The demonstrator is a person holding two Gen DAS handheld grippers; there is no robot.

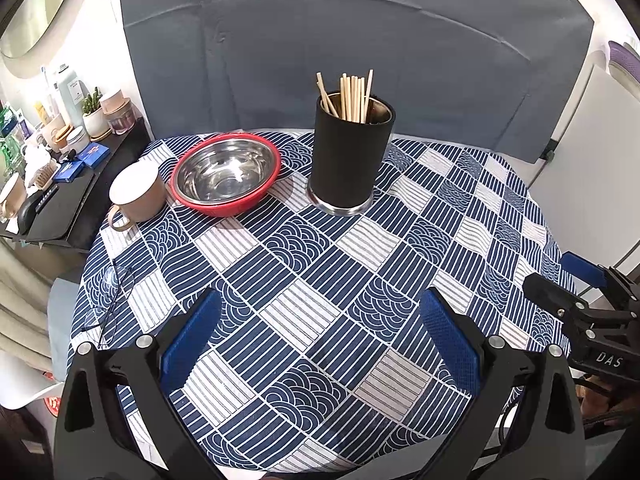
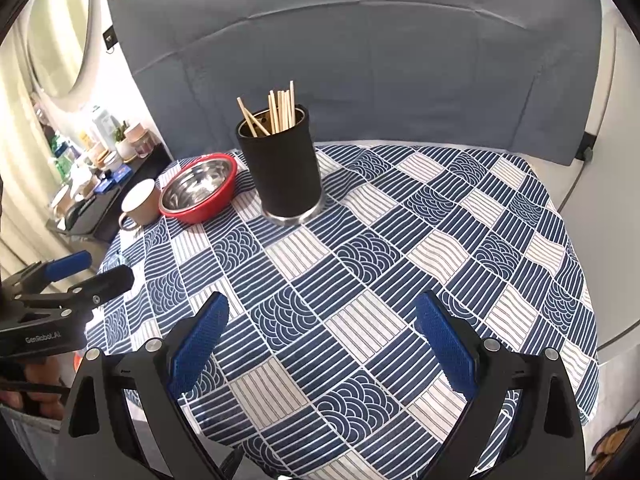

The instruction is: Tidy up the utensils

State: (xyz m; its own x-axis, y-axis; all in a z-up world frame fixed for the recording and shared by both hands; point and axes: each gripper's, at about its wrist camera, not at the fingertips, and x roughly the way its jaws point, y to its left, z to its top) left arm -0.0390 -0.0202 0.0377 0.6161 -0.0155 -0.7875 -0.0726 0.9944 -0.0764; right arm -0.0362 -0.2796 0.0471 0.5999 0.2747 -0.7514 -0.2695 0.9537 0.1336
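Far left on the patterned tablecloth (image 1: pixel 320 264) sits a beige mug (image 1: pixel 138 192), then a red-rimmed steel bowl (image 1: pixel 226 176), then the black holder (image 1: pixel 350 152) with chopsticks (image 1: pixel 352 96) upright inside. Nearer, the left gripper (image 1: pixel 320 332) and right gripper (image 2: pixel 322 334) hover spread wide, both empty.

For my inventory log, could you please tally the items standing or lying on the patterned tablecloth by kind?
Black chopstick holder, with chopsticks inside: 1
Steel bowl with red outside: 1
Beige mug: 1
Pair of glasses: 1
Total: 4
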